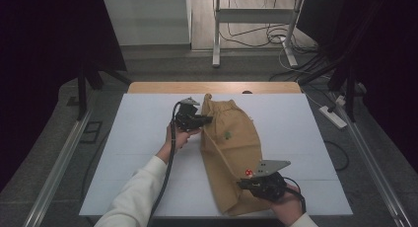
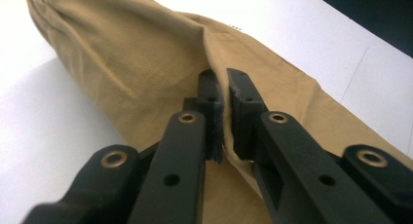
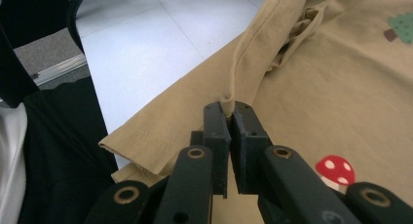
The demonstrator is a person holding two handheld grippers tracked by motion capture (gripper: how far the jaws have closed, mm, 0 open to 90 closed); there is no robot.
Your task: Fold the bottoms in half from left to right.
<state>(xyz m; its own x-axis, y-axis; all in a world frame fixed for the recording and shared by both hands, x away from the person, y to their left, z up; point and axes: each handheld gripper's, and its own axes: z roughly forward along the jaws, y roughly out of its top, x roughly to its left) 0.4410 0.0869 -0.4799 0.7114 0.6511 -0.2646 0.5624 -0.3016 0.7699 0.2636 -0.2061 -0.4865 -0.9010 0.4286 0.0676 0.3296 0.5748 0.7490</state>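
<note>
With both grippers already pinching cloth, high view first: tan garment (image 1: 231,153) lying lengthwise down the middle of the white surface (image 1: 128,153), elastic waistband at the far end, hem at the near edge. Left gripper (image 1: 204,121) clamped on the garment's left edge near the waistband; right gripper (image 1: 245,182) clamped on it near the hem, by a red mushroom patch (image 1: 249,171).

Left gripper view: jaws clenched on a ribbed seam fold of the garment (image 2: 146,63), cloth running up between them, only a thin ridge caught.

Right gripper view: jaws clenched on a raised seam fold of the garment (image 3: 316,87), mushroom patch (image 3: 335,169) just beside the right jaw, green tree patch (image 3: 402,25) farther up, hem corner hanging at the surface edge.

Risks, as judgement: shallow bite on both seams, so slip-out likely under any sideways pull. Uneven lift between hands would twist or bunch the fabric. Near hem could slide off the surface edge if dragged toward the person.
</note>
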